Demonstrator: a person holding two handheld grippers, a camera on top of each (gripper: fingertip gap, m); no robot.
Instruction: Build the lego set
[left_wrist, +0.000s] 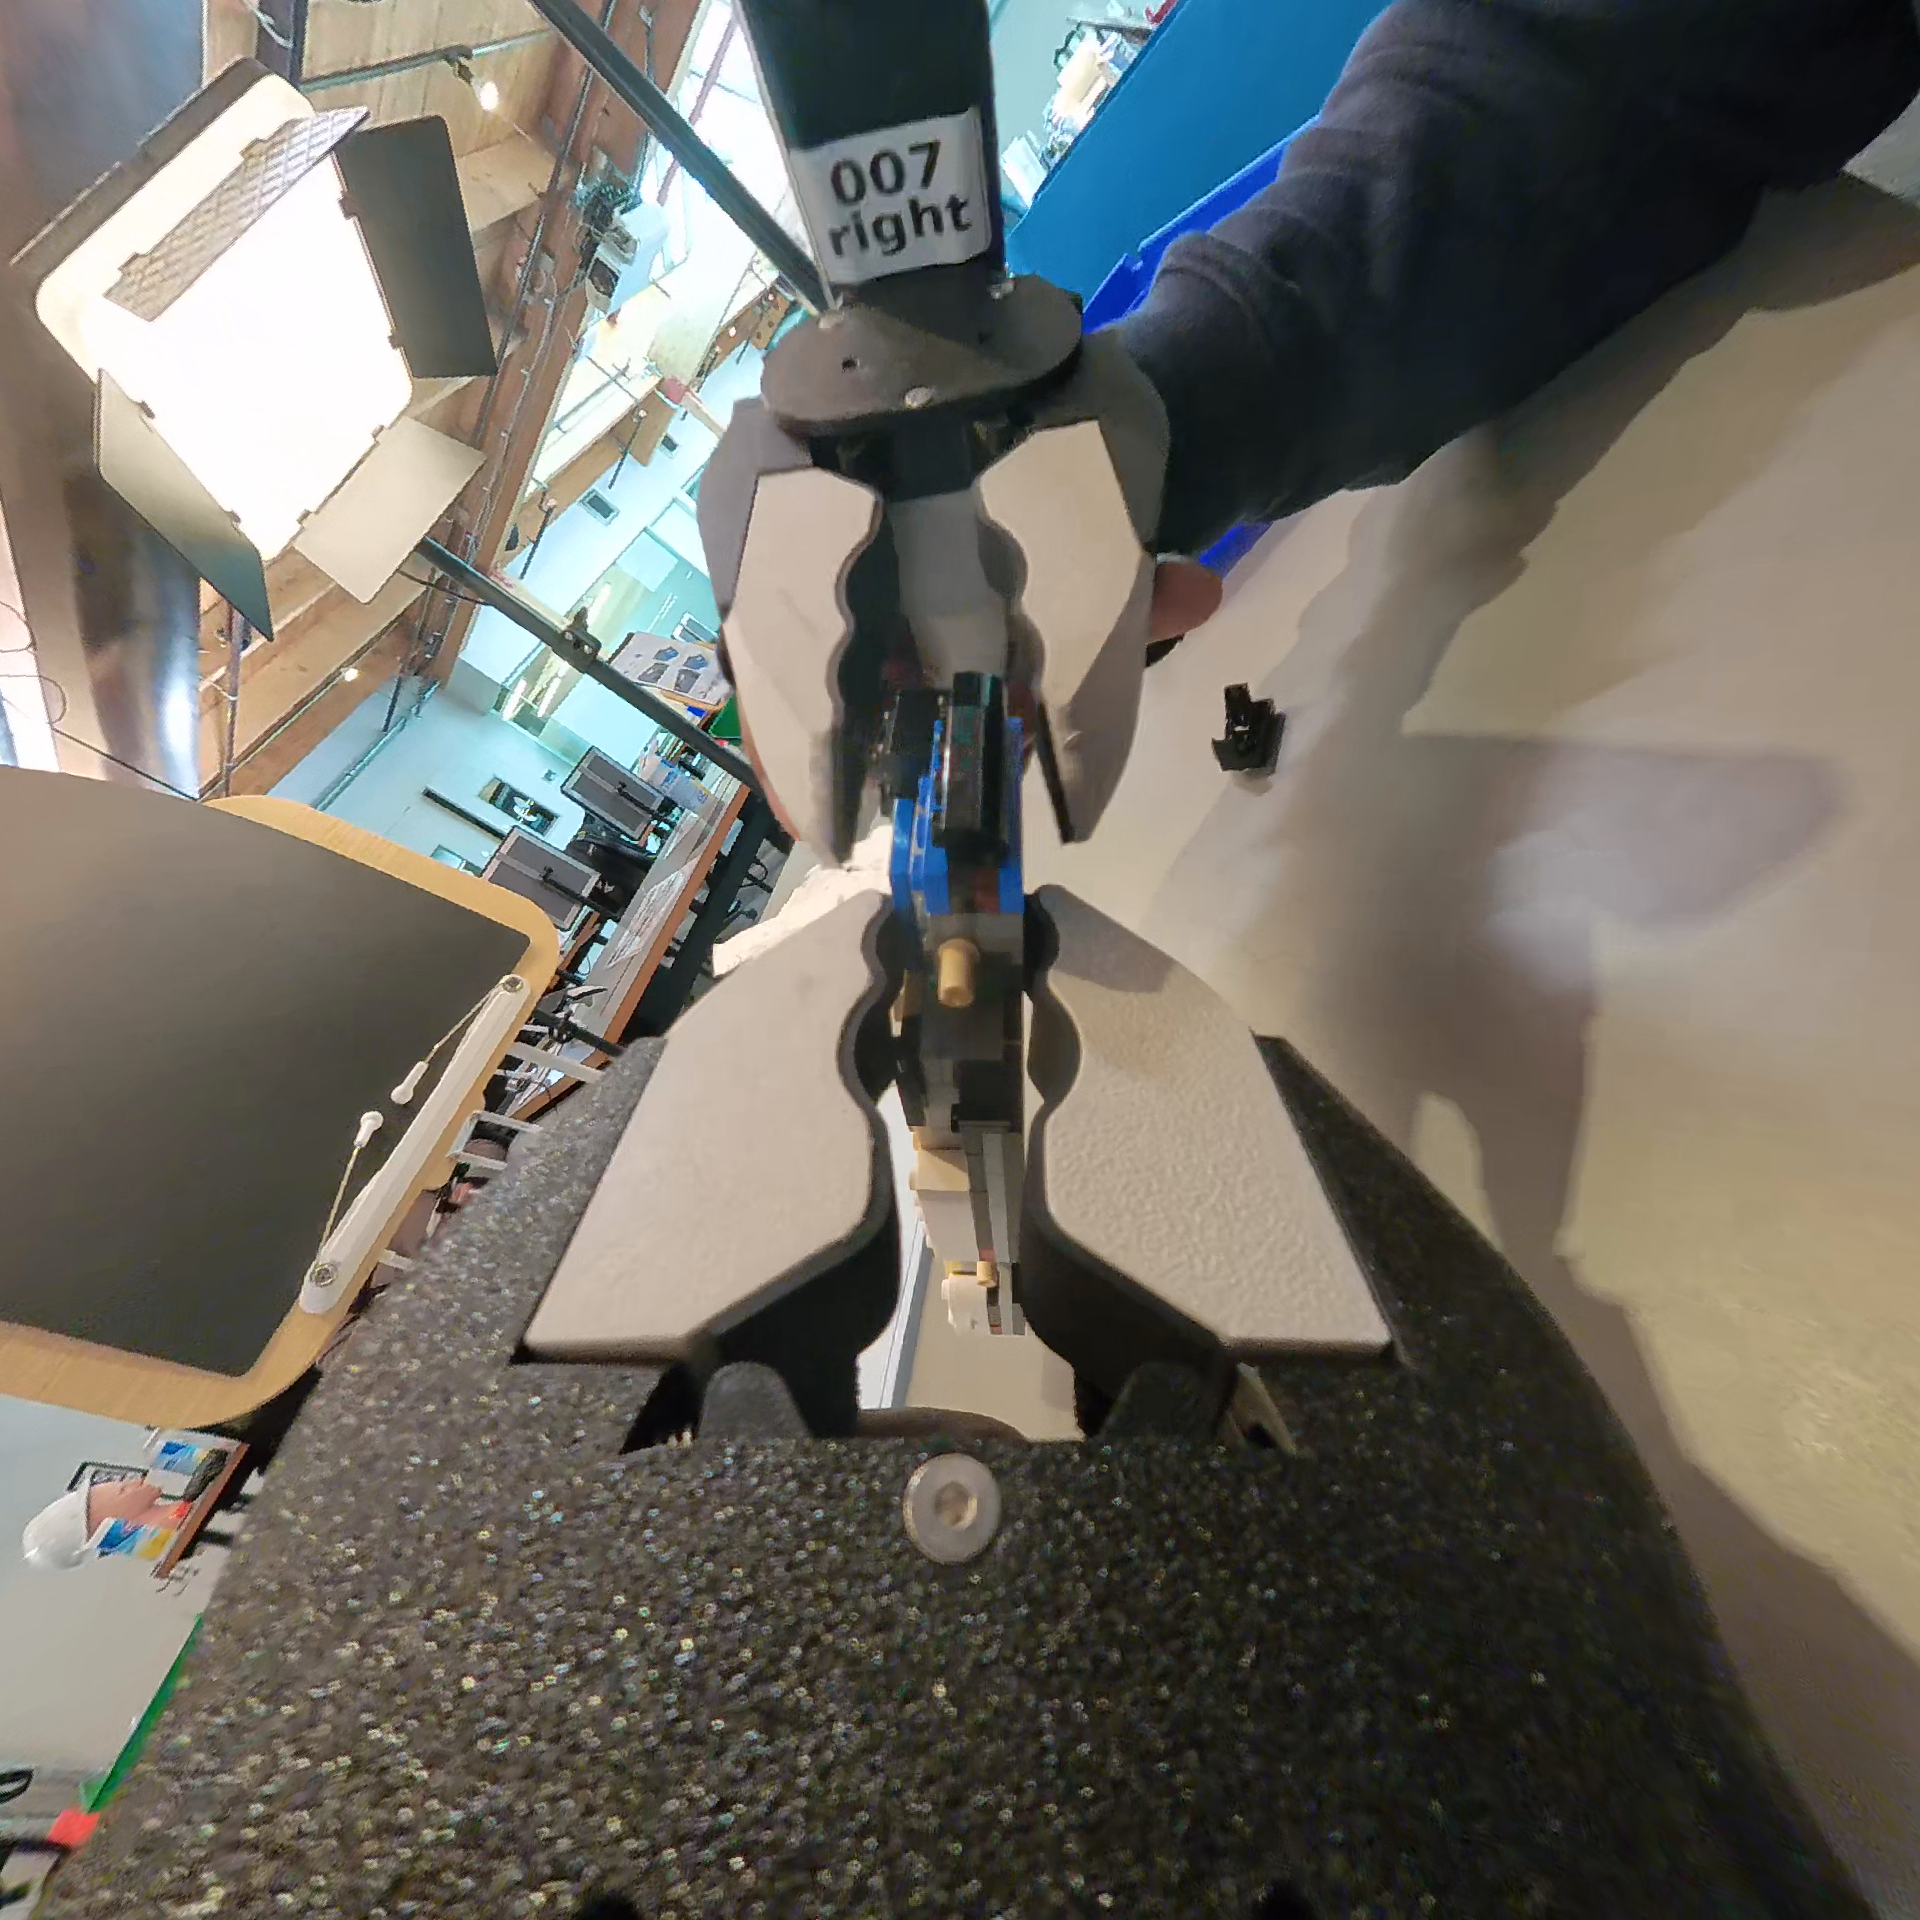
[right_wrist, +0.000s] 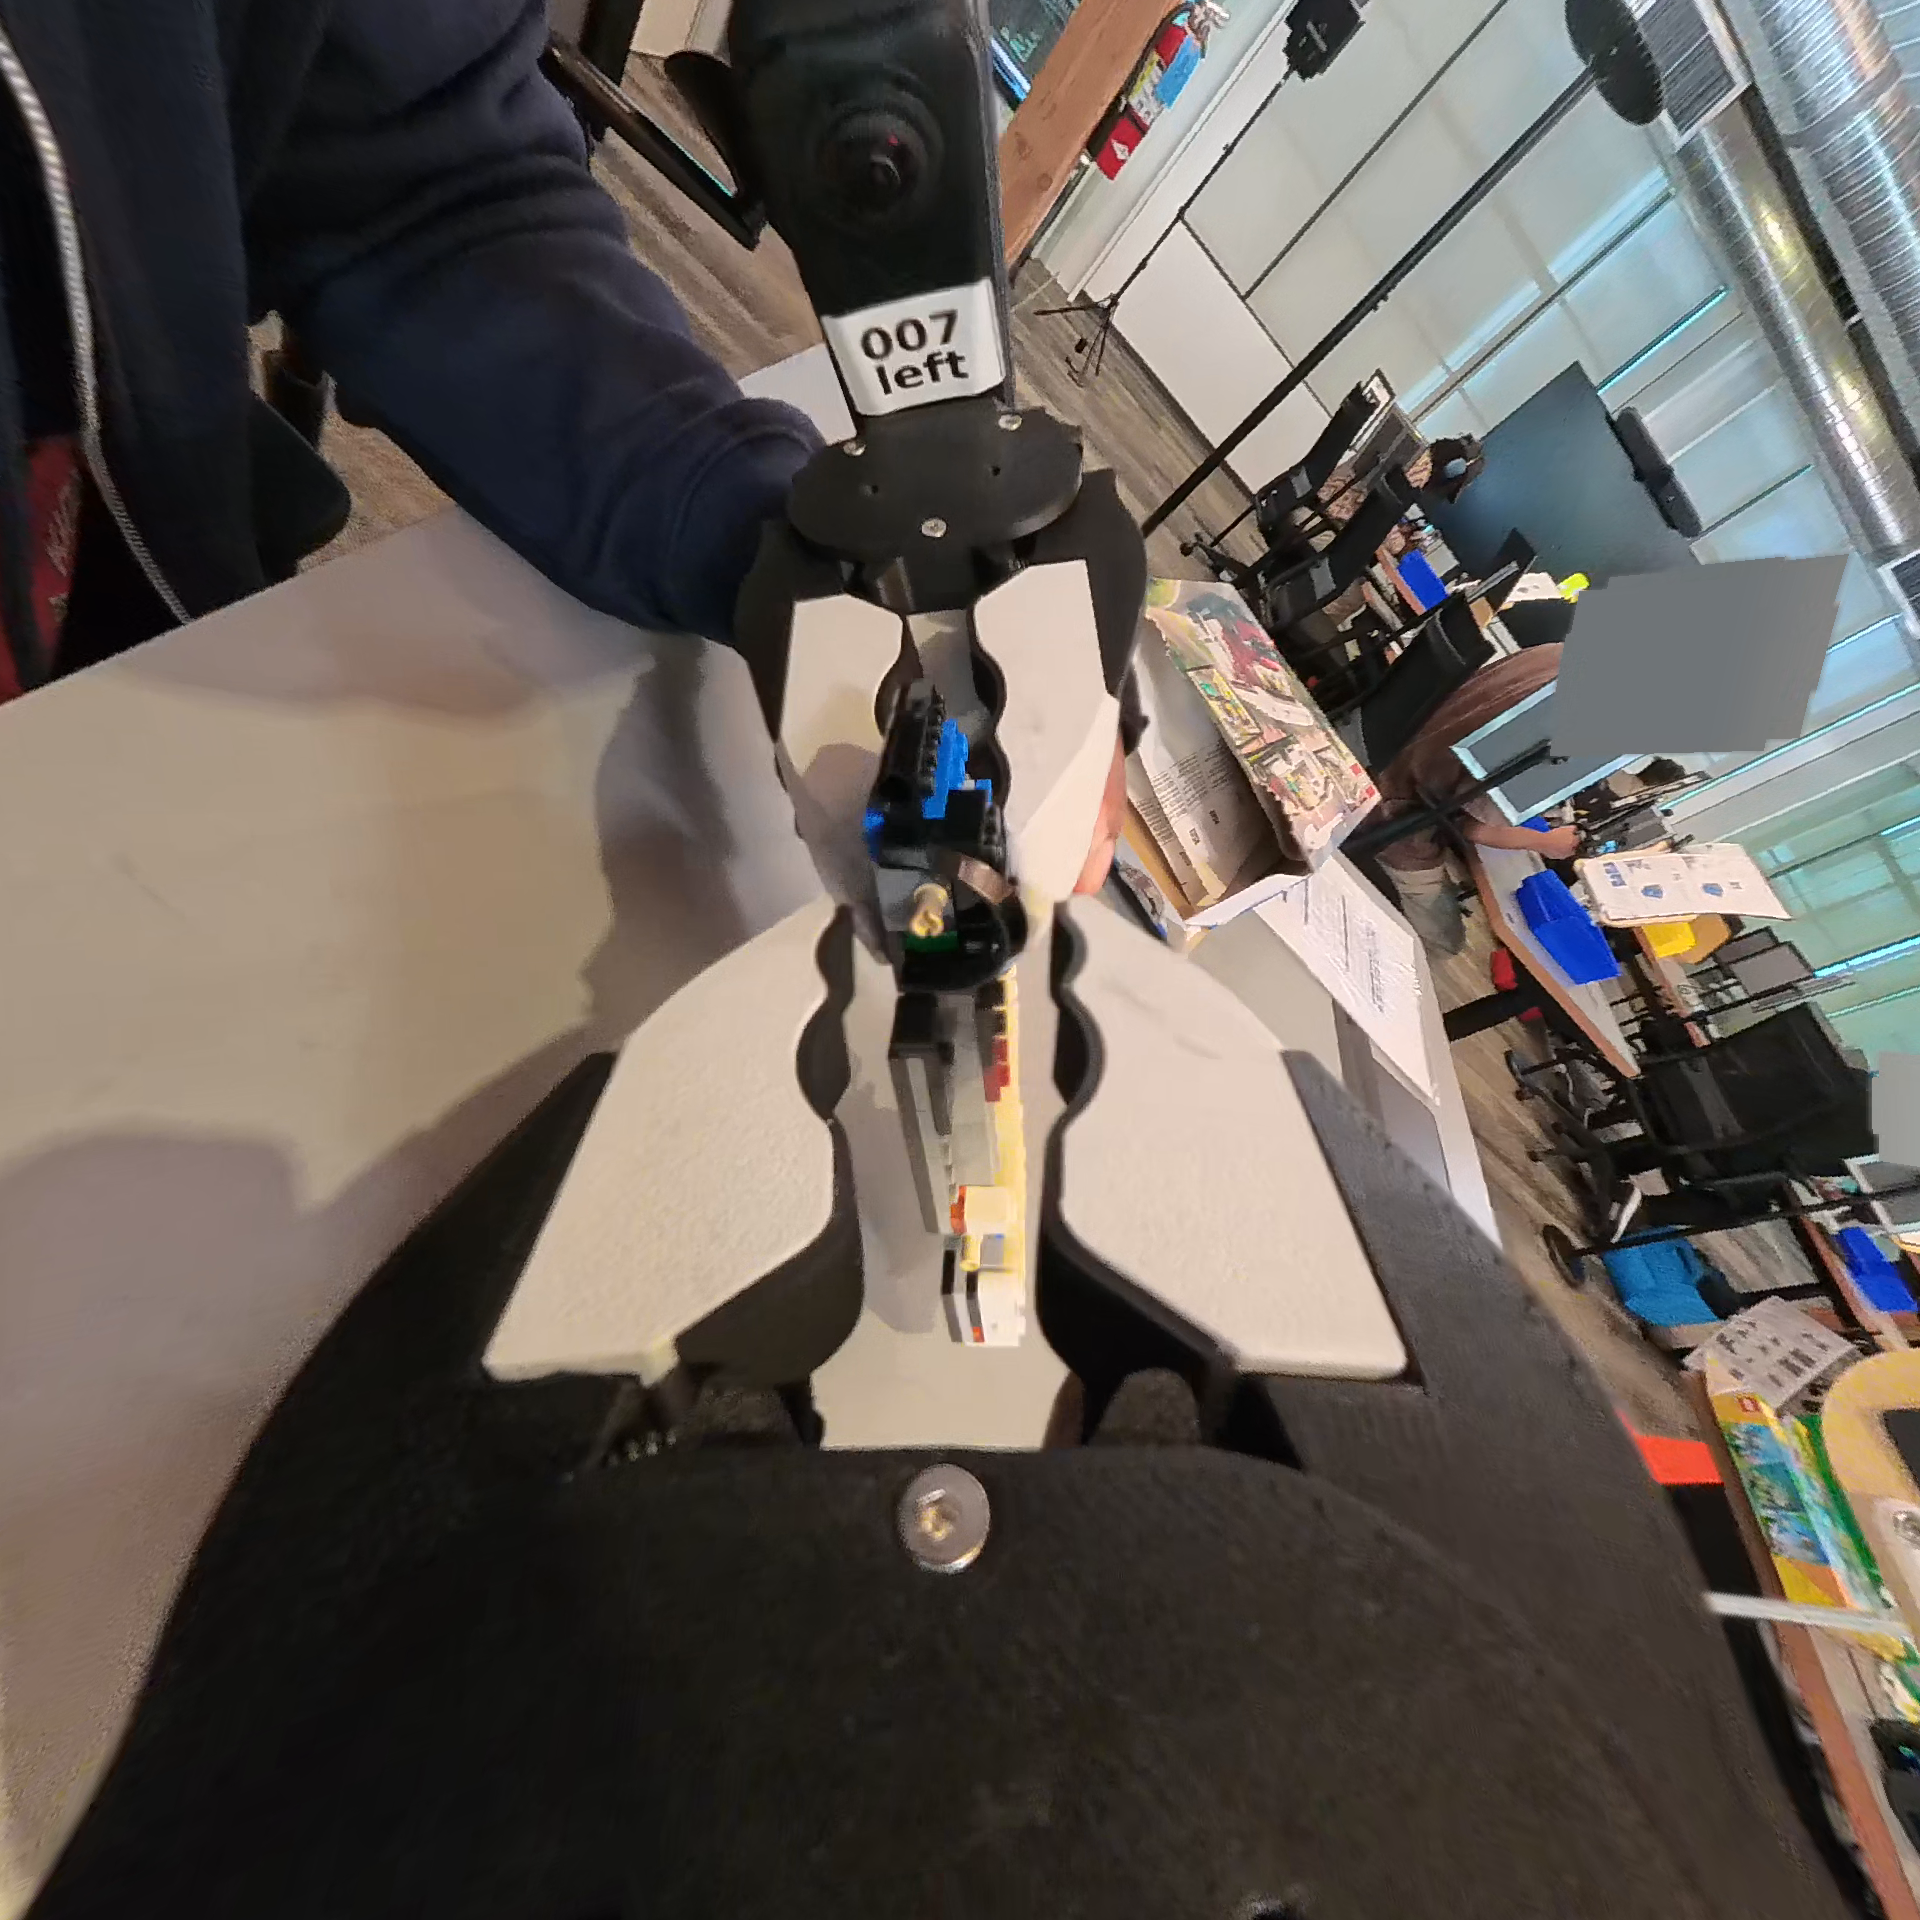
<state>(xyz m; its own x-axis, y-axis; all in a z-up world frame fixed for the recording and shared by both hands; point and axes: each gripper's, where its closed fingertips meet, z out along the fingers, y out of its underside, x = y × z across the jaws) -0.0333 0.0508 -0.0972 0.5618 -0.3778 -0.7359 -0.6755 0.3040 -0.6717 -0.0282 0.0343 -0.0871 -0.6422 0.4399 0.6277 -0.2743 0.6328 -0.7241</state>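
Left gripper (left_wrist: 956, 904) and right gripper (right_wrist: 951, 925) face tip to tip, brick model (left_wrist: 961, 935) spanning both sets of fingers; no passage between. Pale bench (left_wrist: 1558, 935) open on one side, small black part (left_wrist: 1245, 727) only obstacle. Opposite side: open box (right_wrist: 1247, 748), papers (right_wrist: 1351, 966) at bench edge.
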